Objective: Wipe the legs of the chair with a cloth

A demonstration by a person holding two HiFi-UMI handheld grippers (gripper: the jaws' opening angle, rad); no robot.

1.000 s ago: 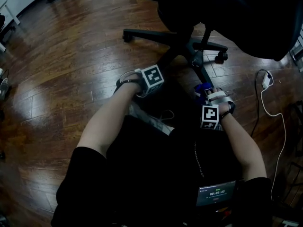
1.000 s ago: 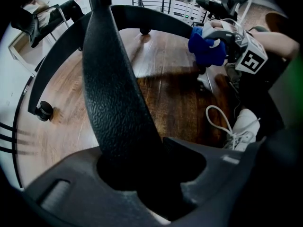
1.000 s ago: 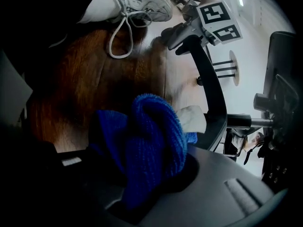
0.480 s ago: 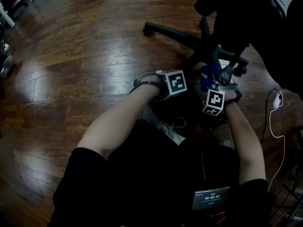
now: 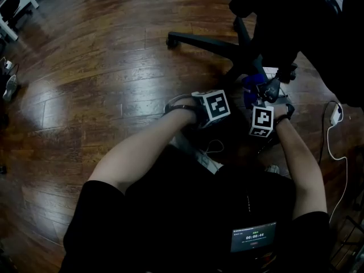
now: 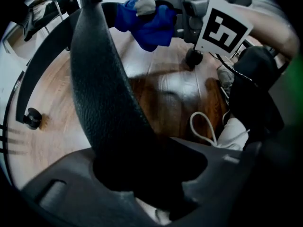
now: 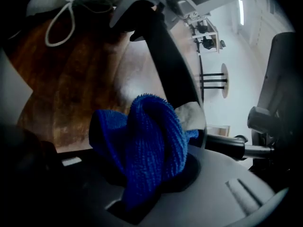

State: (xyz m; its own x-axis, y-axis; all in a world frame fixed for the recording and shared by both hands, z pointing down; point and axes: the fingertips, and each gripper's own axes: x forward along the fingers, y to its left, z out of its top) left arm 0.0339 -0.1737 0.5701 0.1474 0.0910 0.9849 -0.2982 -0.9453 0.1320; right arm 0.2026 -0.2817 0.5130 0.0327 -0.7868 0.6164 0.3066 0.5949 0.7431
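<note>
Well, cloth point(image 7: 142, 141) (blue) in right hand-held gripper point(image 7: 142, 188)

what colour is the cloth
The cloth is blue, clearest in the right gripper view.

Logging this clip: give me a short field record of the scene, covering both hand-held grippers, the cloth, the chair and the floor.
left hand-held gripper: jaws on a chair leg, having just opened slightly
right hand-held gripper: shut on the blue cloth
cloth position: bunched, beside the same chair leg, farther along it; contact unclear
floor: dark wood boards
also in view: white shoe with a looped lace
</note>
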